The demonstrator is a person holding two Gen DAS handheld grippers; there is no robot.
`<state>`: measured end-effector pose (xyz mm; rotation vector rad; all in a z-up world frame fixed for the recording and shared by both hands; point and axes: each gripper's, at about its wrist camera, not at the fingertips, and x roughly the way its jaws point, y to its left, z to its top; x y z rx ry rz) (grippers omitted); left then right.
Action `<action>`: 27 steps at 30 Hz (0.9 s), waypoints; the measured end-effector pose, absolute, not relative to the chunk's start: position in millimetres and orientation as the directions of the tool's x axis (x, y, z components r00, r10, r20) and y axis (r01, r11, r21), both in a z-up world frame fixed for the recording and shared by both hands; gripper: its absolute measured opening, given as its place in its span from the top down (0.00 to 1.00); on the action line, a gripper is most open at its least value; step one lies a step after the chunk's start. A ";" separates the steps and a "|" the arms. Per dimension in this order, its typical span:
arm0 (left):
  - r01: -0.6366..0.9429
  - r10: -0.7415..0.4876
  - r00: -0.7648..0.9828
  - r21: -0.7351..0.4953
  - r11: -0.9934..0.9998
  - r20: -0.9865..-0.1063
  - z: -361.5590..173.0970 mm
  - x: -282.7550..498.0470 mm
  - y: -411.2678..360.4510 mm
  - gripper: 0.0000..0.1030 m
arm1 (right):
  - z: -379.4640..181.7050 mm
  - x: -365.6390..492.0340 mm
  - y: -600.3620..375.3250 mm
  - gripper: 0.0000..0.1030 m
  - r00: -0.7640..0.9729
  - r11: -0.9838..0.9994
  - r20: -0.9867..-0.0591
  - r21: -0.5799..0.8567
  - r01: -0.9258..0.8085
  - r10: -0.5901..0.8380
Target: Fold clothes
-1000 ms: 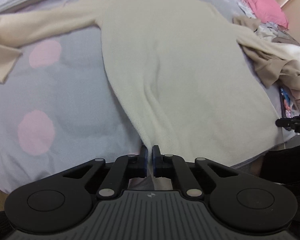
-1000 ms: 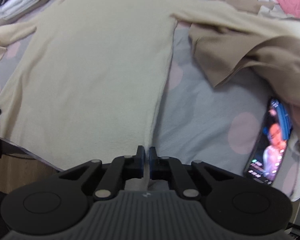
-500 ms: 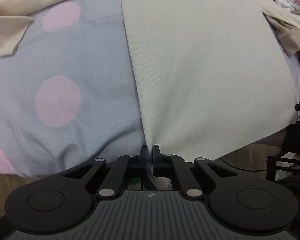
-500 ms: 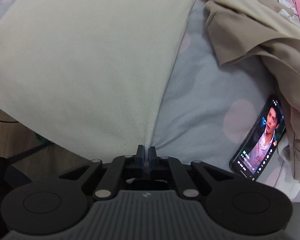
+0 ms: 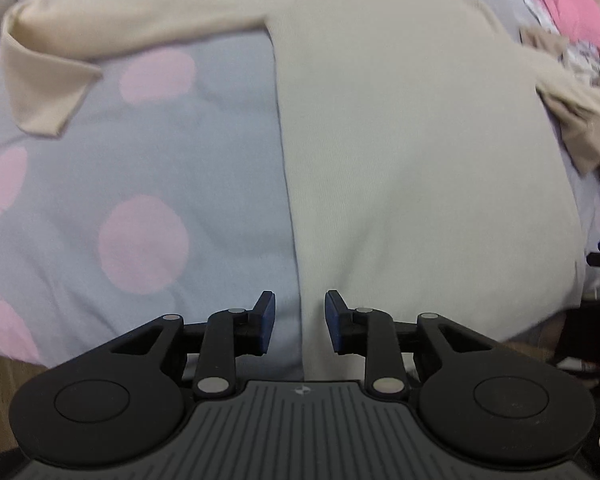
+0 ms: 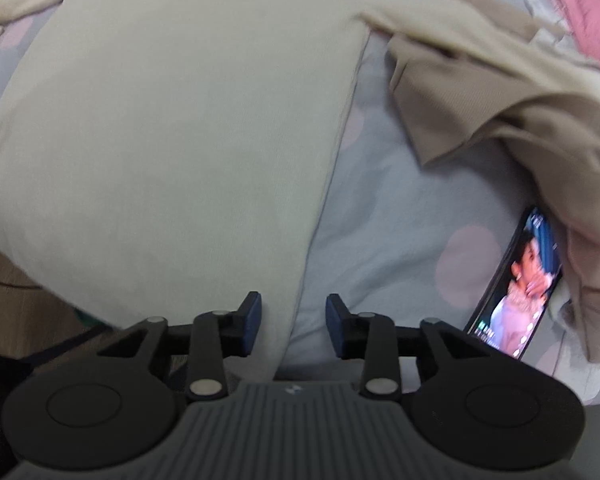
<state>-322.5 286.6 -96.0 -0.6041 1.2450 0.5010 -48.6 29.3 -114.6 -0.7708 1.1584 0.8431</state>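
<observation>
Your left gripper [image 5: 300, 322] stands wide, holding nothing, with the left side edge of the cream sweater [image 5: 412, 152] running down the frame straight into the gap between its pads. From there the sweater's body fills the middle and right of the left wrist view, its long axis running from the bottom of the frame up toward the top, where the collar end is blurred. Its left sleeve [image 5: 112, 36] branches off toward the upper left, with the cuff folded down over the grey, pink-dotted bedsheet [image 5: 148, 184]. The hem end is the end nearest you and appears to hang just past the bed's edge.

Your right gripper [image 6: 293, 326] is equally wide and empty, and the sweater's right side edge [image 6: 332, 152] drops into its gap, closer to the left pad. In this view the sweater fills the left and centre of the frame. To the right of it lies bare sheet, then a lit phone [image 6: 516, 280] at the lower right, partly tucked under a heap of tan clothes [image 6: 500, 92] in the upper right.

So each gripper sits at its own hem corner, and the garment stretches straight away from both. I judge the sleeves are the likely next target; the left sleeve is nearer your left gripper, while the right one lies by the tan heap.
</observation>
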 end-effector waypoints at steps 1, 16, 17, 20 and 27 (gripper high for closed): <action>-0.656 0.058 0.260 -0.132 0.743 -0.964 -93.1 -320.6 287.7 0.76 | -111.0 -49.6 31.3 0.55 0.204 0.485 -0.962 -0.092 -0.870 0.182; -0.719 0.257 0.221 0.021 0.695 -0.941 -84.3 -311.4 348.9 0.76 | -115.5 -66.6 95.6 0.41 0.235 0.450 -0.936 -0.096 -0.888 0.264; -0.722 0.265 0.215 0.030 0.691 -0.940 -84.7 -314.6 356.3 0.76 | -116.7 -67.6 99.7 0.41 0.236 0.446 -0.935 -0.099 -0.890 0.264; -0.752 0.305 0.179 0.070 0.655 -0.935 -85.7 -319.9 377.4 0.75 | -122.3 -69.3 110.6 0.39 0.242 0.440 -0.934 -0.107 -0.892 0.262; -0.845 0.377 0.144 0.084 0.528 -0.915 -96.4 -346.2 416.0 0.68 | -129.0 -68.0 116.8 0.39 0.299 0.460 -0.907 -0.138 -0.877 0.297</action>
